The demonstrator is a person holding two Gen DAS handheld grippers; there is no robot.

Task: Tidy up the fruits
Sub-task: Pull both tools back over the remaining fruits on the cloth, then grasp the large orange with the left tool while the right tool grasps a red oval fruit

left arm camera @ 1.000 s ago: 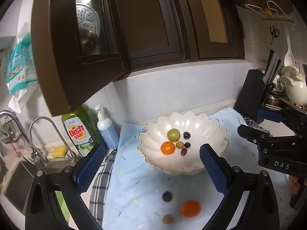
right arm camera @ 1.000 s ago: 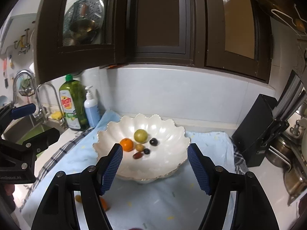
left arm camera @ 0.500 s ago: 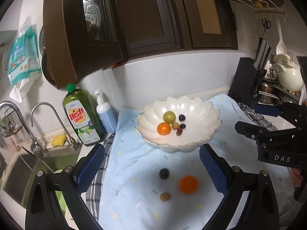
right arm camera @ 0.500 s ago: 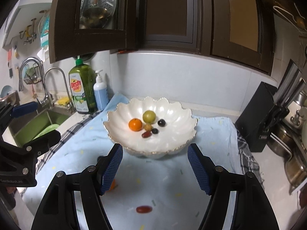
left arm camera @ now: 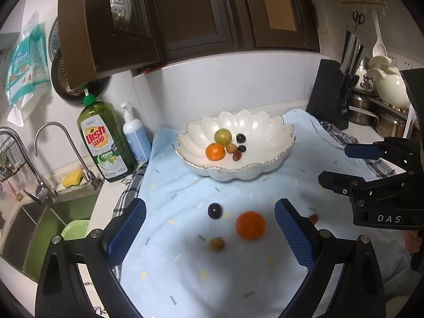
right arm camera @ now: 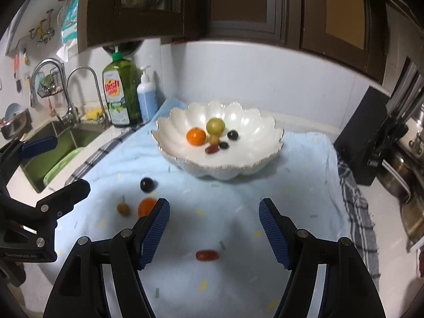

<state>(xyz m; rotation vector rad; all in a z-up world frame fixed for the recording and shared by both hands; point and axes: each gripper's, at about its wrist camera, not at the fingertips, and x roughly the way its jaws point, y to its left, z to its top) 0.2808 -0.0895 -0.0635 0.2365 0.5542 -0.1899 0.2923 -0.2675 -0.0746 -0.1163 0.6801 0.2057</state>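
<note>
A white scalloped bowl (left arm camera: 275, 156) (right arm camera: 259, 143) on a light blue towel (left arm camera: 185, 278) holds a tangerine (left arm camera: 215, 151), a green fruit (left arm camera: 222, 135), dark grapes and small fruits. In front of it on the towel lie a tangerine (left arm camera: 250, 225) (right arm camera: 146, 207), a dark grape (left arm camera: 214, 210) (right arm camera: 147, 184), a small brown fruit (left arm camera: 216, 244) (right arm camera: 123, 208) and a red oblong fruit (right arm camera: 207, 255) (left arm camera: 314, 217). My left gripper (left arm camera: 210, 233) hovers open over the tangerine, grape and brown fruit. My right gripper (right arm camera: 214, 226) hovers open above the red fruit. Neither holds anything.
A green dish soap bottle (left arm camera: 104, 143) and a blue pump bottle (left arm camera: 136, 137) stand left of the bowl, beside a sink (left arm camera: 23, 233) with taps. A black knife block (left arm camera: 331, 95) and pots (right arm camera: 405, 164) stand on the right. Dark cabinets hang overhead.
Both grippers have sunk and tilted toward the towel; the loose fruits now sit higher in view between the fingers. The red fruit has come into the right wrist view. Jaws unchanged.
</note>
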